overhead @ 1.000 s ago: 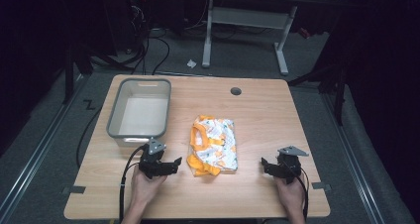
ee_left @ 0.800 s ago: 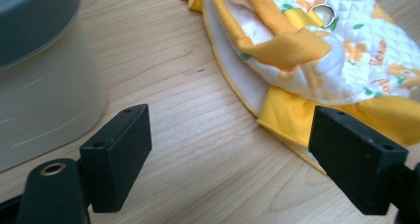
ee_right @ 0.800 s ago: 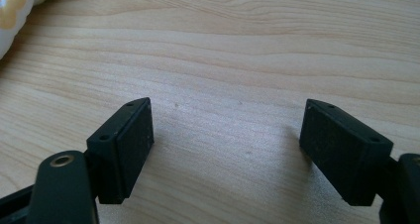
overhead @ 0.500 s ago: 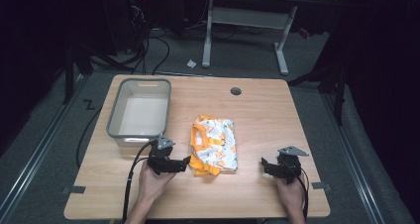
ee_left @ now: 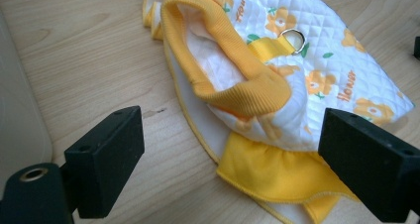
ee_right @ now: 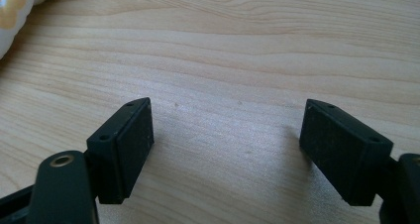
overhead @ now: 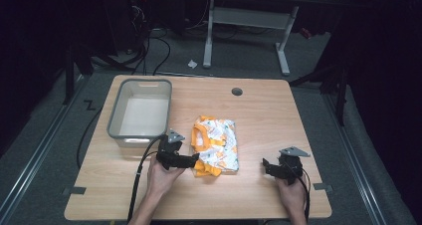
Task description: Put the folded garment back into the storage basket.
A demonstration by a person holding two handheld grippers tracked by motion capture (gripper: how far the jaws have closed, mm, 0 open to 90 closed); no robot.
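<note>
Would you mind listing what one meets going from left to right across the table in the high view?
Grey bin → left gripper → folded yellow and white garment → right gripper.

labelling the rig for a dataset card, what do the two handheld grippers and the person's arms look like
Both are black two-jaw tools. The left gripper and the right gripper each carry a grey three-cornered plate on top and trail a black cable toward the table's near edge. Seen up close, the jaws end in matte black rectangular pads with small screw holes, on arms with a brass-ringed pivot hole. The forearms are bare, no sleeves showing.
</note>
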